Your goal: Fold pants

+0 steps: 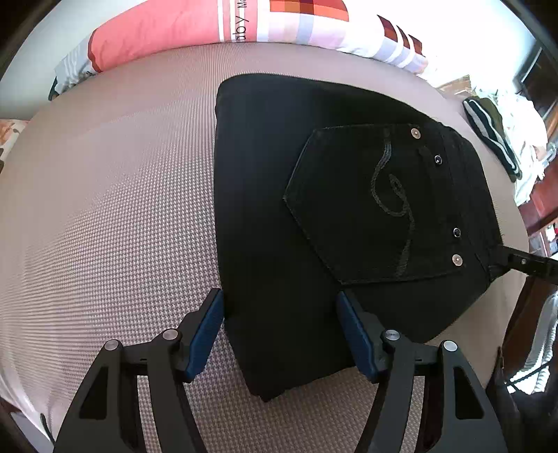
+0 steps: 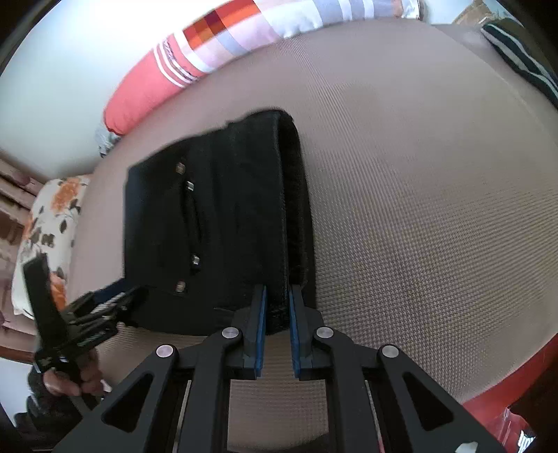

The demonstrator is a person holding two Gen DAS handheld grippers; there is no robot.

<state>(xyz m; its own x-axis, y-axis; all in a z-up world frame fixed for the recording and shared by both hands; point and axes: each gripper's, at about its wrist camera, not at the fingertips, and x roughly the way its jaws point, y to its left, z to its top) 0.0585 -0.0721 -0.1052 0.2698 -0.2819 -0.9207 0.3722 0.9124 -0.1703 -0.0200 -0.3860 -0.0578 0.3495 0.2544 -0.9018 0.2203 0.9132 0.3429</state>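
**Black jeans folded on bed, right tongs pinching the edge, left tongs wide**

Our left tongs [image 1: 279, 331] stand wide apart, blue pads [image 1: 205, 334] straddling the near corner of the folded black jeans [image 1: 272, 209]; nothing is gripped between them. Our right tongs [image 2: 278, 327] are narrow, closed onto the thick folded edge of the jeans [image 2: 216, 226], with the fabric sandwiched between the two pads.

Only the left wrist view shows the back pocket [image 1: 369, 205] with its curly stitching and the metal rivets [image 1: 457, 259]; it sits ahead and to the right of the left tongs. There the right tongs appear as a dark bar at the jeans' far right edge [image 1: 526, 263]. That view also shows striped dark clothing [image 1: 491, 136] far right.

Only the right wrist view shows the stacked layers of the fold edge-on, directly ahead of the right tongs. It also shows the left tongs [image 2: 104, 306] low on the left, at the jeans' corner, and a floral pillow [image 2: 45, 237] beyond them.

Both views show the tan textured bedcover [image 1: 104, 209] under the jeans and a pink patchwork bolster [image 1: 167, 31] far ahead.
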